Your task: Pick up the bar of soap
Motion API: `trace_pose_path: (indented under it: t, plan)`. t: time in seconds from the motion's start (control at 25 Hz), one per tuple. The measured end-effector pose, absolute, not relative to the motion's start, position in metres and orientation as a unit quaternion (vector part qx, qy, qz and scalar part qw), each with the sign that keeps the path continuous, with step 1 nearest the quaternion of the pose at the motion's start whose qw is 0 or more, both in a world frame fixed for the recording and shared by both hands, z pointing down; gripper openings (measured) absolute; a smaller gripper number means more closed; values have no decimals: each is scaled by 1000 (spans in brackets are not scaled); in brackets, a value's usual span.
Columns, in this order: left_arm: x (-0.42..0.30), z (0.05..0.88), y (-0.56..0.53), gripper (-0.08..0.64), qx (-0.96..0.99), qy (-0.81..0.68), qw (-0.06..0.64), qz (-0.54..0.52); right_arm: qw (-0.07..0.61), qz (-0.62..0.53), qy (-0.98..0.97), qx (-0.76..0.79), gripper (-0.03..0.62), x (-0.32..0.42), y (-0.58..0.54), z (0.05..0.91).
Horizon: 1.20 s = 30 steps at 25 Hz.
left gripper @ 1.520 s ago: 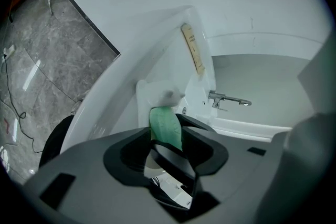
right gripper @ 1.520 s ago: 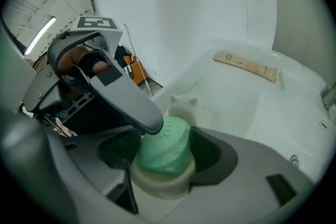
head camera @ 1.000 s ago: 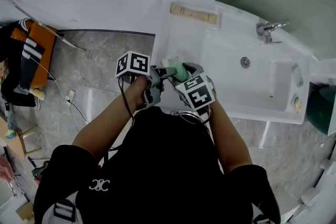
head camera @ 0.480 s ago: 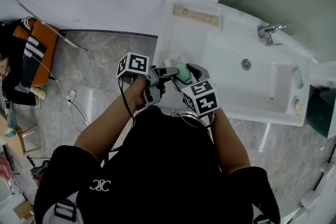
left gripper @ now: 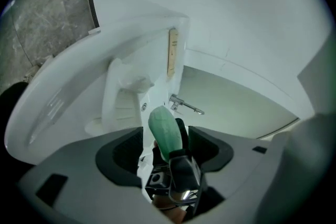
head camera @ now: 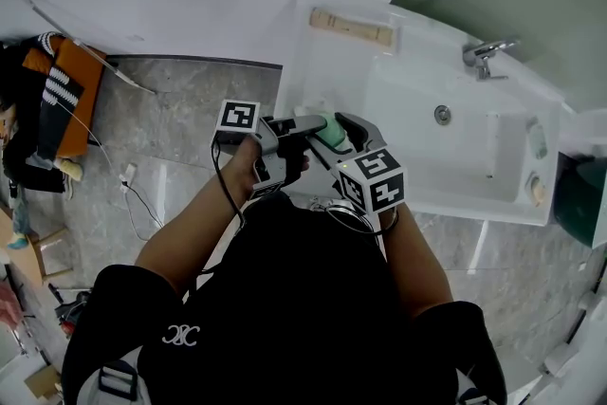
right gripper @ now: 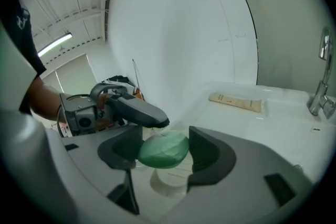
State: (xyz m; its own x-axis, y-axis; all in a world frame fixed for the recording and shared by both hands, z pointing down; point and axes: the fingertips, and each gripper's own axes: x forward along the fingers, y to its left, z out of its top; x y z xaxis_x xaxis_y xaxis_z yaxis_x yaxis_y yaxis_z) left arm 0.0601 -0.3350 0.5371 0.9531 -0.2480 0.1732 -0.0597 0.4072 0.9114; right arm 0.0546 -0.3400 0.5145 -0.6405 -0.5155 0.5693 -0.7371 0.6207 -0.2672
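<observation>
Spreading our left gripper (left gripper: 164, 147) wide around the green oval bar of soap (head camera: 330, 128), we left it pinched by our right gripper (right gripper: 165, 150) alone, over the white sink's (head camera: 417, 161) left edge.

Head view: from above, steeply down onto the sink (head camera: 417, 152). Both gripper views: close along their fingers (right gripper: 208, 156), sharing the bar of soap (right gripper: 164, 150) between them.
</observation>
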Motion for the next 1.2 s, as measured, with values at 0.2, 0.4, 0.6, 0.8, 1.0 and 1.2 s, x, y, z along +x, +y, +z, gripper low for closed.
trace_pose_path:
  t: [0.2, 0.4, 0.6, 0.8, 1.0, 1.2]
  plan:
    - [64, 525, -337, 259, 541, -115, 829, -87, 209, 244, -878, 355, 290, 50, -337, 501]
    - [65, 519, -332, 202, 542, -107, 829, -93, 212, 202, -894, 338, 288, 47, -328, 494]
    - [63, 507, -326, 160, 558, -100, 818, -97, 199, 174, -904, 335, 278, 45, -319, 483]
    - [59, 505, -324, 147, 604, -132, 783, -75, 206, 156, -907, 332, 279, 43, -309, 481]
    - [44, 507, -328, 143, 650, -183, 736, -39, 178, 129, -909, 355, 279, 51, -308, 457]
    - [43, 489, -325, 142, 700, -187, 689, -28, 157, 120, -887, 418, 111, 72, -310, 438]
